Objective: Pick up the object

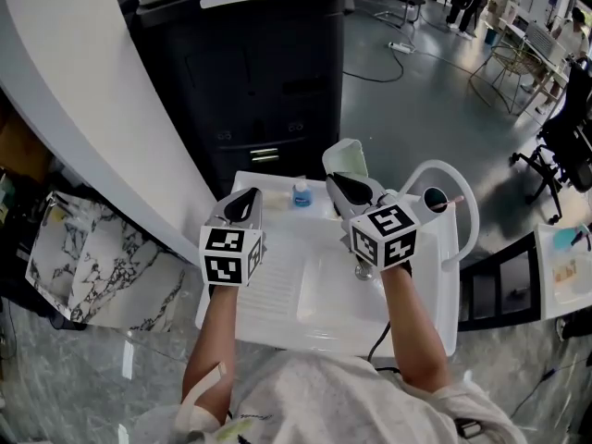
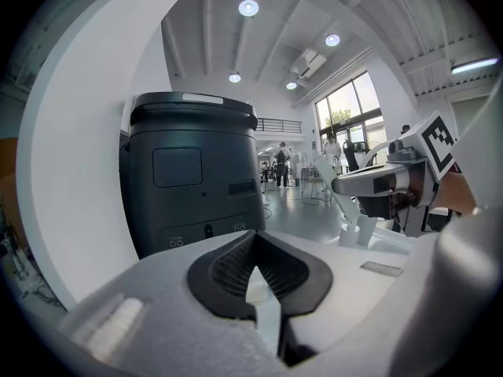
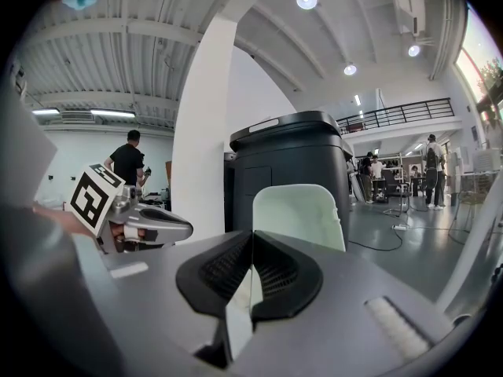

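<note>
A pale green flat piece with a rounded top [image 1: 344, 158] stands tilted at the back of the white sink unit [image 1: 277, 294]. In the right gripper view the piece [image 3: 299, 214] faces me just beyond the jaws. My right gripper [image 1: 340, 181] points at it with its tips at its face, shut, nothing seen between the pads [image 3: 271, 269]. From the left gripper view the piece [image 2: 334, 187] leans out of a small white cup [image 2: 350, 232], with the right gripper [image 2: 338, 185] against it. My left gripper [image 1: 245, 197] hovers beside it over the sink unit, shut and empty.
A small blue-capped bottle [image 1: 302, 193] sits between the two grippers at the unit's back edge. A white arched tube [image 1: 453, 183] and a dark cup [image 1: 435, 199] stand at the right. A tall black cabinet [image 1: 250, 63] rises behind, and a white column [image 1: 92, 109] to the left.
</note>
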A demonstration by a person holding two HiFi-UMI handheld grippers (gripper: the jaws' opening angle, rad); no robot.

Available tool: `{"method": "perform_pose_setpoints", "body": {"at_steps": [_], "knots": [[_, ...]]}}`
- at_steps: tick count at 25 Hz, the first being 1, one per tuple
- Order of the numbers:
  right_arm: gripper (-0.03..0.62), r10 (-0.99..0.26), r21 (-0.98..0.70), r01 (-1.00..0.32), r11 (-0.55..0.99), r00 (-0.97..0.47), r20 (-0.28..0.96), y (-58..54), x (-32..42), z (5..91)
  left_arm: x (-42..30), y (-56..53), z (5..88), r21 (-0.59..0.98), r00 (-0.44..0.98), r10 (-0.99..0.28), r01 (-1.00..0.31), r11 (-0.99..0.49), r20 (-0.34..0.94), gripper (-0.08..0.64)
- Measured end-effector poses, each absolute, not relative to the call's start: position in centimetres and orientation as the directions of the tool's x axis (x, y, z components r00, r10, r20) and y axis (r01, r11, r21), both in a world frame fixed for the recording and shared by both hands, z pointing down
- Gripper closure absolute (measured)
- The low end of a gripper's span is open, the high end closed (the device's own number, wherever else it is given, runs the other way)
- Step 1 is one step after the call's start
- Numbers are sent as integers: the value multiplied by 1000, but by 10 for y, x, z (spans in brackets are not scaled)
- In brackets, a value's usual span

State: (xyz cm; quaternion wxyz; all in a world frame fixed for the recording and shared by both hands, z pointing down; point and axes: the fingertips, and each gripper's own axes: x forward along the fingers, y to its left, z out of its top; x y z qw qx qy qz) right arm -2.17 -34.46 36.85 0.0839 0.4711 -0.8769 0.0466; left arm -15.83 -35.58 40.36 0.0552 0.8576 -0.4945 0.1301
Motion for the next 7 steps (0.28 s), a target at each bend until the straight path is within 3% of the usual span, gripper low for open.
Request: {"method": "perform_pose_setpoints", "body": {"at_steps": [7], "knots": [[583,-820,2,-835,550,-539,194,-346,-21,369,-157,-356,404,-33,479,-831,-861,-507,283,558]]}}
